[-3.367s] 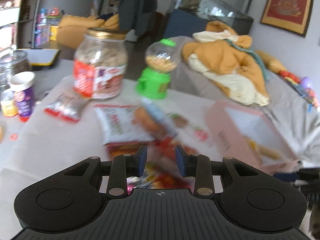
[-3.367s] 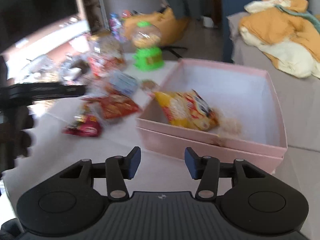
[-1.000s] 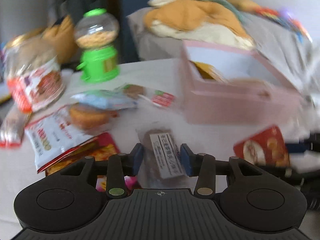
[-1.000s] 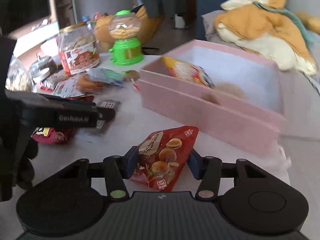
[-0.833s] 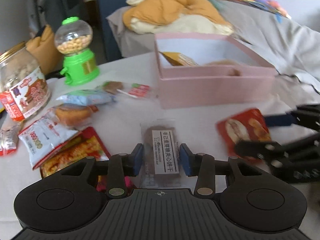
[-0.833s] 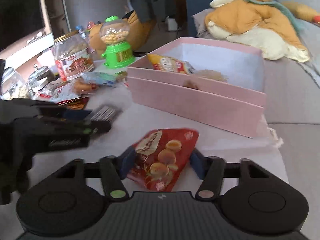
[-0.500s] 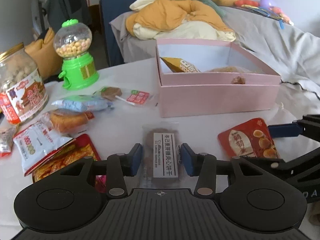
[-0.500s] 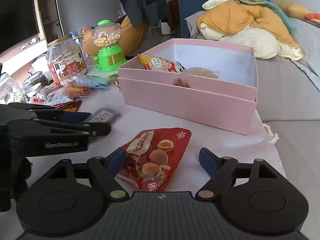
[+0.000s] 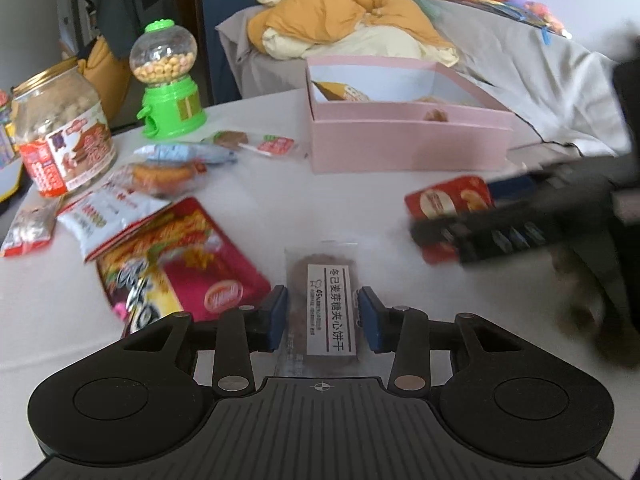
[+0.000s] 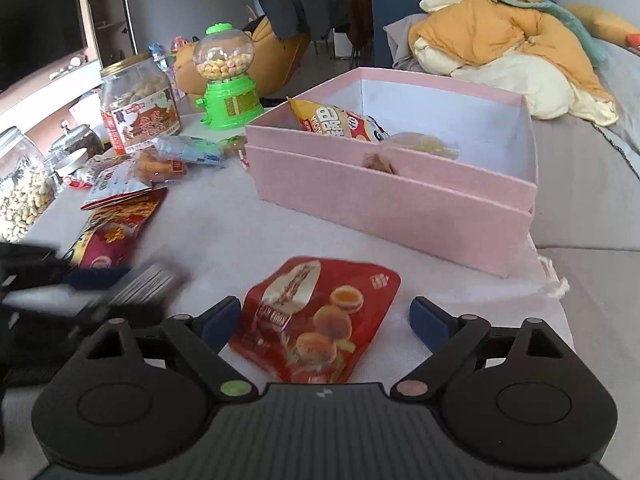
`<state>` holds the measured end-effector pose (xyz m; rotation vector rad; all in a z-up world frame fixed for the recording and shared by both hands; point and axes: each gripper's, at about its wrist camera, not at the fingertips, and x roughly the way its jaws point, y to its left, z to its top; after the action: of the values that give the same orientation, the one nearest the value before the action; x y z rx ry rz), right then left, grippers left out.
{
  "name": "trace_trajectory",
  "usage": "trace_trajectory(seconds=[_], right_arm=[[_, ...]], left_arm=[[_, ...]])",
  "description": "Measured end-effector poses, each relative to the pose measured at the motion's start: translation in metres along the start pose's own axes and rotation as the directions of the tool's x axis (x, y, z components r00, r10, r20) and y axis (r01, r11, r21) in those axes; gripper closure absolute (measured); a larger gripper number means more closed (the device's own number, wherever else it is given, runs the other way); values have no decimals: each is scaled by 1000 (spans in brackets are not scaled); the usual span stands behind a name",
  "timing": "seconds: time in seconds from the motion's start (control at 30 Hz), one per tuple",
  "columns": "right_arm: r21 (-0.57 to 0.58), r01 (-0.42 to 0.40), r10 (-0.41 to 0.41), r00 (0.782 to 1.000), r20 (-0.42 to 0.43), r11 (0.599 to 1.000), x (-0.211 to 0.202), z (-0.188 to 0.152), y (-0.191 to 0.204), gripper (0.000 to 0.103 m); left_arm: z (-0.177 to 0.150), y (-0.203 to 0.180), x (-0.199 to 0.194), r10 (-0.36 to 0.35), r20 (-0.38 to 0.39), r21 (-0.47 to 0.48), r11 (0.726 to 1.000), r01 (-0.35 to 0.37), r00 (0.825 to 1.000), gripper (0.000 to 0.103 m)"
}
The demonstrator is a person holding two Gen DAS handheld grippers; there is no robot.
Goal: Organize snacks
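White cloth covers the table [image 9: 320, 208], a bed heaped with orange bedding behind. Pink box [image 10: 392, 196] sits at one o'clock of the right gripper [image 10: 326, 318], whose jaws are opening wide around a red pouch [image 10: 316, 320]. Left gripper [image 9: 322, 316] angles down, jaws closing narrowly on a clear-wrapped biscuit [image 9: 322, 300], barely touching.

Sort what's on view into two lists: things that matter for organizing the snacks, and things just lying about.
Part of the job:
- pink box
- red cookie pouch, between the opening right gripper jaws
- wrapped sandwich biscuit, between the closing left gripper jaws
- chip bag

Lying about:
- green candy dispenser
- orange jacket
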<state>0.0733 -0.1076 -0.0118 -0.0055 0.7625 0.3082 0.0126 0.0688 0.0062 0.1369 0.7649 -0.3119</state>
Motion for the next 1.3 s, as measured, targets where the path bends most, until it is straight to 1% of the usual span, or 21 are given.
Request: trace_trajectory(seconds=[0.1,0.17,0.23,0.33,0.4,0.47,0.5,0.53,0.6,0.63,0.73,0.83,0.9,0.93,0.97,1.0,1.03,1.07,1.1,1.17,1.3], right_arm=[[-16,29,-29,999,-22,999,10,10,4,11],[-51,48,-50,998,-41,998,12,12,11,19],[-95,50,-55,997,-49,994,7,12,20,32],[-107,32,-39,997,-71,994,-5,10,22,41],[-106,17,-26,996,-85,994,-13,7,21,43],[-105,12,-21,996,-89,994,-24,3,19,47],[-102,9,-19,996,-89,995,-29,2,18,51],[-96,1,-10,996,-93,995,-35,0,15,74],[-74,-13,4,993,-119,997,-42,-2,8,85],[-64,-11,3,993,-120,998,-46,-3,4,86],[-58,-10,4,994,-110,998,-54,-8,-7,87],[-26,-24,21,992,-123,999,-54,-14,-20,86],[-31,-30,26,993,-114,999,-56,-20,-25,86],[-40,-27,22,994,-106,999,-58,-22,-26,84],[-51,-26,21,995,-95,998,-61,-25,-27,79],[-61,-24,19,996,-88,998,-63,-28,-29,64],[-70,-21,16,997,-78,997,-66,-32,-30,42],[-80,-11,6,998,-60,997,-70,-35,-31,34],[-89,1,-5,999,-43,996,-73,-38,-32,30],[-104,22,-25,999,-25,994,-77,-43,-33,30],[-54,29,-29,999,-12,998,-79,-41,-33,30]], left_arm=[[-4,-1,-5,-5,-3,-2,1000,5,1000,58],[-5,0,-6,-9,1,-10,1000,9,1000,58],[-7,-1,-6,-8,10,-11,1000,8,1000,58],[-11,-4,-8,6,29,-5,1000,-6,1000,58],[-13,-6,-9,14,38,-1,1000,-14,999,58],[-13,-7,-10,19,40,-9,1000,-19,999,58],[-13,-8,-10,24,42,-10,1000,-23,999,60],[-14,-10,-11,31,47,-8,999,-31,998,60],[-16,-14,-12,37,57,3,999,-37,998,61],[-16,-14,-12,37,60,9,999,-38,998,61],[-16,-14,-12,37,60,4,999,-37,998,61],[-17,-12,-11,33,65,-30,999,-31,997,61],[-18,-13,-11,40,69,-33,999,-38,997,60],[-19,-14,-11,44,72,-29,999,-42,996,60],[-19,-14,-11,45,74,-27,999,-43,996,60],[-19,-14,-11,44,76,-28,999,-42,996,60],[-20,-14,-11,42,77,-30,999,-40,996,60],[-20,-14,-11,41,78,-31,999,-39,996,60],[-20,-14,-11,41,80,-31,999,-38,996,60],[-21,-14,-12,43,83,-30,999,-41,996,60],[-22,-14,-12,44,86,-35,999,-41,995,60]])
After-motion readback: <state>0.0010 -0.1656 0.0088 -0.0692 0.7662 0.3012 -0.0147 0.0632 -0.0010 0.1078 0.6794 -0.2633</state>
